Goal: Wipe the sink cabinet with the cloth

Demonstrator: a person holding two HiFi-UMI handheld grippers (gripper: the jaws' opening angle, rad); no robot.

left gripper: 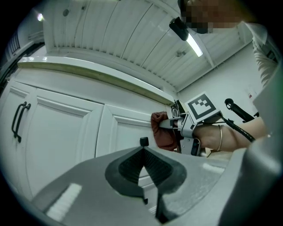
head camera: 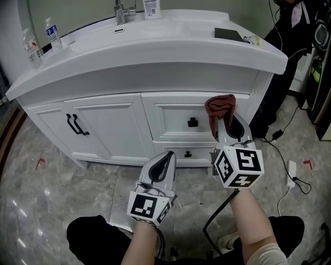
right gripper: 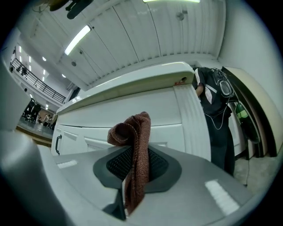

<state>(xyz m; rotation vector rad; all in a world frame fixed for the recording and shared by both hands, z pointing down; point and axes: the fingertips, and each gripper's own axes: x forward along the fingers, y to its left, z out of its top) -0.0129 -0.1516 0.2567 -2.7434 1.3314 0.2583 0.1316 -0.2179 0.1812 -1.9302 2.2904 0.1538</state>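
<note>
A white sink cabinet with doors and drawers stands before me under a white countertop. My right gripper is shut on a reddish-brown cloth, holding it up close to the top right drawer front, right of its black knob. In the right gripper view the cloth is pinched between the pads and bunches above them. My left gripper hangs lower, shut and empty, in front of the lower drawer. From the left gripper view, the cloth appears beside the drawer front.
Two water bottles stand on the counter's left, a faucet at the back, a dark flat object at right. Black door handles sit on the left door. Cables and a power strip lie on the floor at right, near a standing person.
</note>
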